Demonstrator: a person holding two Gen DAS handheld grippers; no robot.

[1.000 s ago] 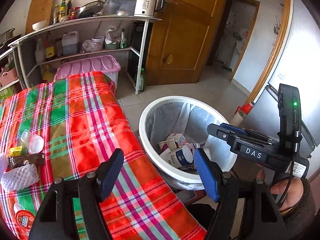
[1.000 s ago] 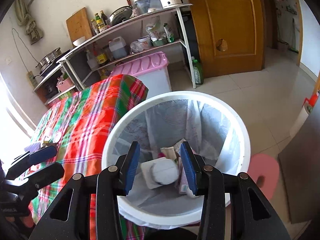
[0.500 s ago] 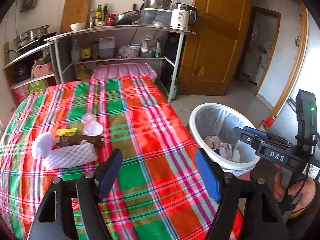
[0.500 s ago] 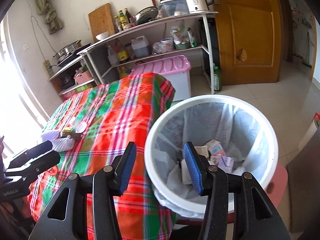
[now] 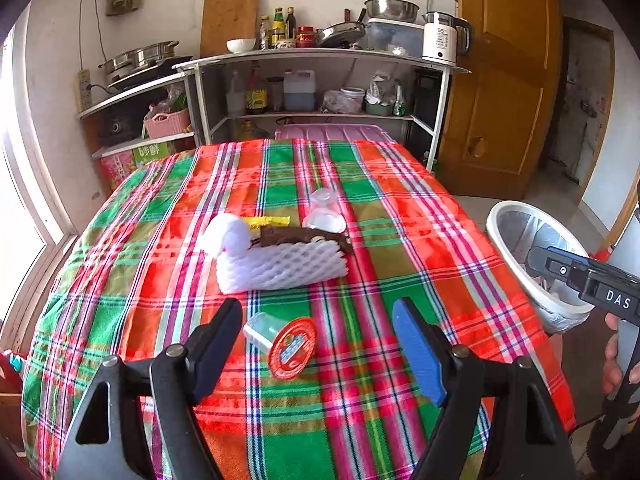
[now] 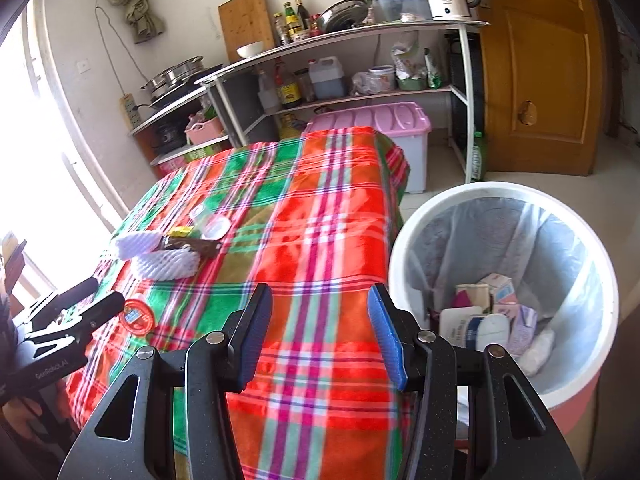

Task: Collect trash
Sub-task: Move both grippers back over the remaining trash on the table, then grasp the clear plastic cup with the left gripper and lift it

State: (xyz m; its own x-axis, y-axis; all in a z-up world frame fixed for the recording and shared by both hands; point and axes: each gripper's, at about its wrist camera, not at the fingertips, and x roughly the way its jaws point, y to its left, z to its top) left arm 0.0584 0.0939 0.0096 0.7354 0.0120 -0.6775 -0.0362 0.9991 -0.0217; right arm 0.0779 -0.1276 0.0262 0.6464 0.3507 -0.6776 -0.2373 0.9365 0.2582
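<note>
On the plaid-covered counter (image 5: 400, 208), a red-lidded plastic cup (image 5: 286, 340) lies on its side just ahead of the left gripper (image 5: 318, 338), whose fingers have just been opening, nothing between them. The right gripper (image 6: 320, 332) stands empty too, fingers apart, beside the lined trash bin (image 6: 408, 248). The step is fetching the next piece; it calls for lowering around the cup.

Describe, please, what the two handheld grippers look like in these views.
Both are black frames with silver pivot bolts and ribbed blue pads. The left gripper carries small pale lettering on its body; the right gripper bears white "DAS" lettering, seen from the left wrist.
</note>
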